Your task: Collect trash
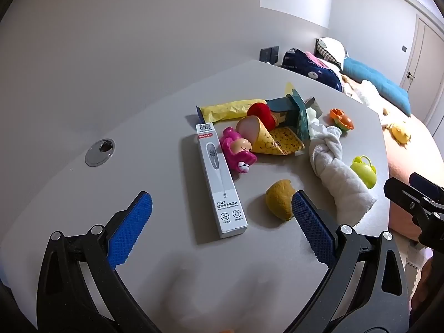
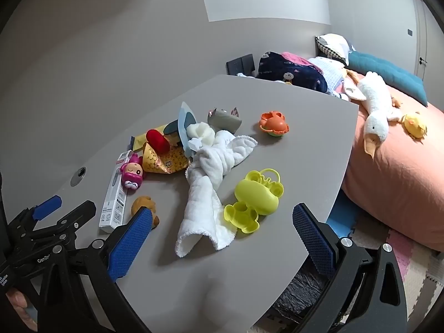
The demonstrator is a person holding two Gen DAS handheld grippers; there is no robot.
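Left wrist view looks down on a grey table (image 1: 83,194) with the left gripper (image 1: 222,213) spread wide and holding nothing; a white thermometer box (image 1: 220,183) lies lengthwise between its blue pads (image 1: 133,227), nearer end just ahead of the tips; a brown-yellow peel scrap (image 1: 279,202) sits just beside the right-hand pad, partly hidden by it; farther off lie a yellow wrapper (image 1: 230,108), a yellow printed packet (image 1: 277,141) and a torn teal carton (image 1: 291,111), heaped together with a pink doll toy (image 1: 238,149) and a red plush piece (image 1: 260,112); a knotted white towel (image 1: 333,166) runs to the right of the heap.

Right wrist view shows the right gripper (image 2: 222,227) likewise fully parted and empty; the towel's loose end and a lime-green plastic toy (image 2: 255,197) lie between its pads, apart from both; an orange crab toy (image 2: 273,123) sits well beyond; a grey crumpled wrapper (image 2: 224,118) rests behind the towel knot; the left gripper's black frame shows at the lower left.
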